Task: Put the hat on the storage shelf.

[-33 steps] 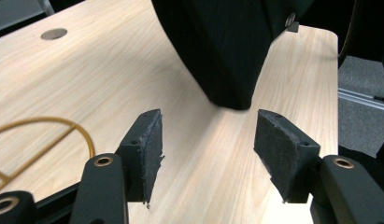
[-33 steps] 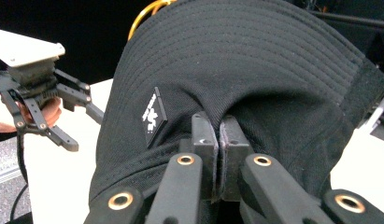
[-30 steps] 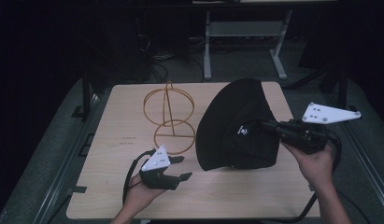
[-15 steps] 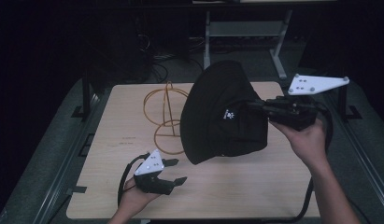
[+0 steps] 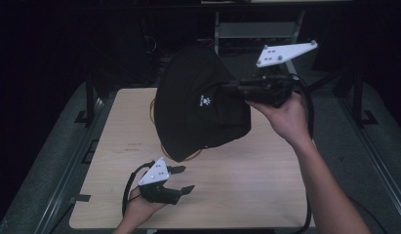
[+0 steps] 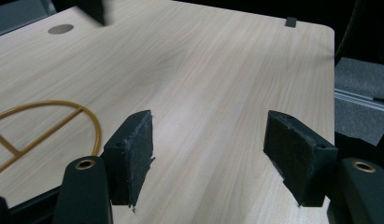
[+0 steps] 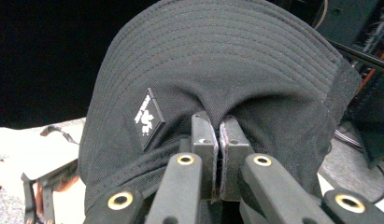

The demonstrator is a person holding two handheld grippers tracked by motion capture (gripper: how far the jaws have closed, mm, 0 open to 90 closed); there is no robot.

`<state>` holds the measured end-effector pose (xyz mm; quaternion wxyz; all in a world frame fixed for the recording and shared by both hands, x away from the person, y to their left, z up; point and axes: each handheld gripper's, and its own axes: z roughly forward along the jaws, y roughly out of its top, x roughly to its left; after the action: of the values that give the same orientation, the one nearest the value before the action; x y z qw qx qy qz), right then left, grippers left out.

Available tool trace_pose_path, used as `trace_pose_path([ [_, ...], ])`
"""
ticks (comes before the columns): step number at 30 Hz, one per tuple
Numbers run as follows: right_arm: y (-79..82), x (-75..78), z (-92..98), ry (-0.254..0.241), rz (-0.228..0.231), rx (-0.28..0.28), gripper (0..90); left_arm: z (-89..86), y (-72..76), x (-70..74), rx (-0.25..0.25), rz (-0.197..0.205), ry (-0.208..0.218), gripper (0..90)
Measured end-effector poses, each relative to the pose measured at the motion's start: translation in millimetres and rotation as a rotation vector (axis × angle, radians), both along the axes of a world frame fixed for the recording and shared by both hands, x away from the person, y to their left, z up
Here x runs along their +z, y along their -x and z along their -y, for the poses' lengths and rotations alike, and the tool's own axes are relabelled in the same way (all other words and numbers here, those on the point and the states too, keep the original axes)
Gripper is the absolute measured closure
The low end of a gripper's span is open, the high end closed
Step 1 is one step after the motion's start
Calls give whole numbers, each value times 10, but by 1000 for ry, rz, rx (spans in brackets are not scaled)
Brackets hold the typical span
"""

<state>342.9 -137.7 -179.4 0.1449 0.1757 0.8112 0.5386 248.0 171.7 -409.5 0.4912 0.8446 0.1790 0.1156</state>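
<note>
Two grippers share the work unequally: the right gripper [image 5: 227,88], at about 1 o'clock over the wooden table [image 5: 266,190] in the high view, has its jaws pressed together on a fold of the black bucket hat [image 5: 200,109], which hangs in the air with its brim facing roughly 7 o'clock. The gold wire hat stand [image 5: 188,157] sits directly beneath and behind the hat, just toward 6 o'clock of it, so the right hand is plainly the nearer one. The left gripper [image 5: 181,179] rests low at 7 o'clock, jaws spread with nothing between them, having just been opening. Compared with a second earlier, the hat is off the table, higher and further toward 11 o'clock, now covering most of the stand.
</note>
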Motion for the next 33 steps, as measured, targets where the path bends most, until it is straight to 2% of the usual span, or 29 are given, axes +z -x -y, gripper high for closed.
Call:
trace_pose_path([
  [4,-171,49,-217,16,-11,15,872,11,38,-25,-8,2,-1,324],
  [9,-282,100,-366,21,-24,24,872,19,50,-47,-12,15,0,323],
  [11,-327,120,-436,29,-26,19,872,40,55,-48,-6,28,-16,300],
  [14,-412,147,-567,41,-42,23,871,74,55,-53,-27,43,-41,300],
  [16,-448,155,-622,46,-44,27,871,91,62,-58,-35,44,-42,300],
  [22,-589,138,-797,58,-59,30,871,99,59,-58,-47,51,-45,299],
  [27,-714,107,-917,67,-80,11,870,108,61,-56,-46,57,-47,292],
  [33,-807,71,-1018,63,-97,5,870,133,68,-68,-50,48,-44,287],
])
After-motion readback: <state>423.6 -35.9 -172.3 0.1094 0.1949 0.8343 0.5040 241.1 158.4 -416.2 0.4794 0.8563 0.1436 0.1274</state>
